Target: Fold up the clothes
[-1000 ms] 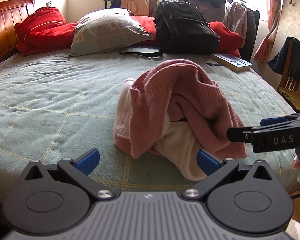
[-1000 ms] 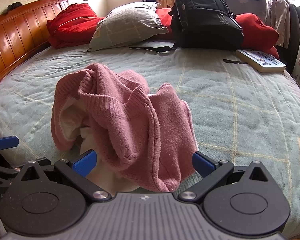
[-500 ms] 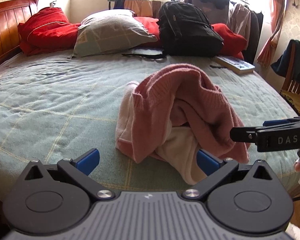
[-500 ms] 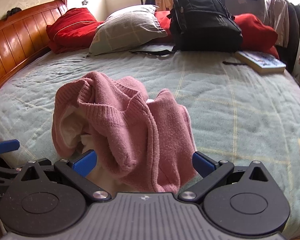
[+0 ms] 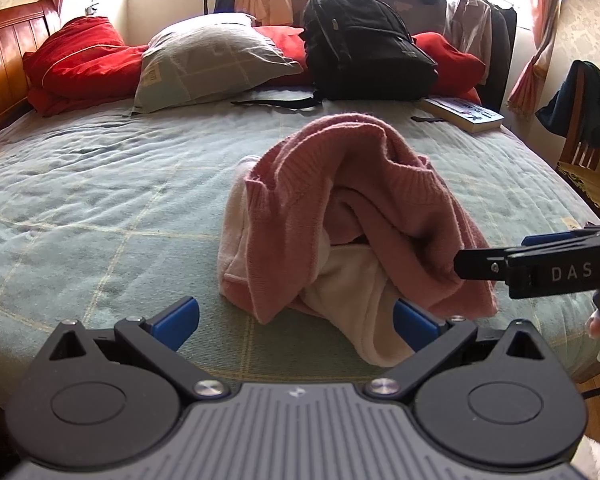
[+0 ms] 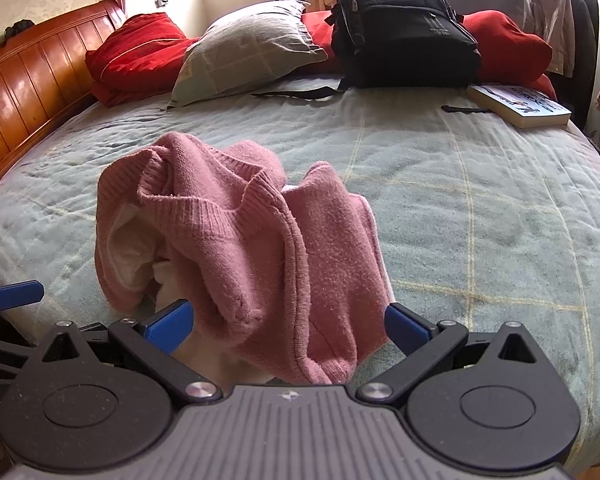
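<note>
Pink ribbed-knit sweater (image 5: 352,208) crumpled | left tongs (image 5: 296,320) released | right tongs (image 6: 288,322) released

I count one crumpled pink sweater (image 5: 352,216) on the bed (image 5: 100,208), one grey-green pillow (image 5: 212,60), one black backpack (image 5: 364,44) and one book (image 5: 464,114). I see two grippers: my left gripper (image 5: 296,320) and my right gripper (image 6: 286,322).
</note>
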The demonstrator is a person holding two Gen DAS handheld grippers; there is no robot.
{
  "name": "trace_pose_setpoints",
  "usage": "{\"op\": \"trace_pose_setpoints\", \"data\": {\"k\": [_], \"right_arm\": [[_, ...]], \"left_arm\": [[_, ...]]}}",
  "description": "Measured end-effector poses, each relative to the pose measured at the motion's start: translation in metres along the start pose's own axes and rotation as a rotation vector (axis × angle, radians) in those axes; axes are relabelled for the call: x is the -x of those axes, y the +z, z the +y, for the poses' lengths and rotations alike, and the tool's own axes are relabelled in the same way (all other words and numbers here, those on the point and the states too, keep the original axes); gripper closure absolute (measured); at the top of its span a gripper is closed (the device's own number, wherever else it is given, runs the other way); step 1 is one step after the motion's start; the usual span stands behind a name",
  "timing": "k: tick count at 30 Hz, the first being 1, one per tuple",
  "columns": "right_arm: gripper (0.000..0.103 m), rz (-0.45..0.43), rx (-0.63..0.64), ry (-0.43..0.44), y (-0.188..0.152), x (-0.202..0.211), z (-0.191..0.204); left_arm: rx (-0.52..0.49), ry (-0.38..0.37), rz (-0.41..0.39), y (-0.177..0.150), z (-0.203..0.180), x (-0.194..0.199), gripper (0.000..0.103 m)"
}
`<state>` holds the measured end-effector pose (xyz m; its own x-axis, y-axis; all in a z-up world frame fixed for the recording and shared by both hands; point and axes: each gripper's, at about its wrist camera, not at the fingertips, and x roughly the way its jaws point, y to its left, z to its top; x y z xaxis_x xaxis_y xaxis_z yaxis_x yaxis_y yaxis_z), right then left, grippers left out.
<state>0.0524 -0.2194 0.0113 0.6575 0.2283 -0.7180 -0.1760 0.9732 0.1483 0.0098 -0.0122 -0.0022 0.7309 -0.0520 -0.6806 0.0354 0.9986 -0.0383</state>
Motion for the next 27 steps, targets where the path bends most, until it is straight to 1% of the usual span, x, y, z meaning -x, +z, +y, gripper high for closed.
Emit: {"op": "trace_pose_setpoints", "data": {"k": [27], "right_arm": [[0.0,0.001,-0.012,0.018,0.0009,-0.0063,-0.0037]], "left_arm": [[0.018,0.014,0.008,0.0013,0.0028,-0.0052,0.001]]}}
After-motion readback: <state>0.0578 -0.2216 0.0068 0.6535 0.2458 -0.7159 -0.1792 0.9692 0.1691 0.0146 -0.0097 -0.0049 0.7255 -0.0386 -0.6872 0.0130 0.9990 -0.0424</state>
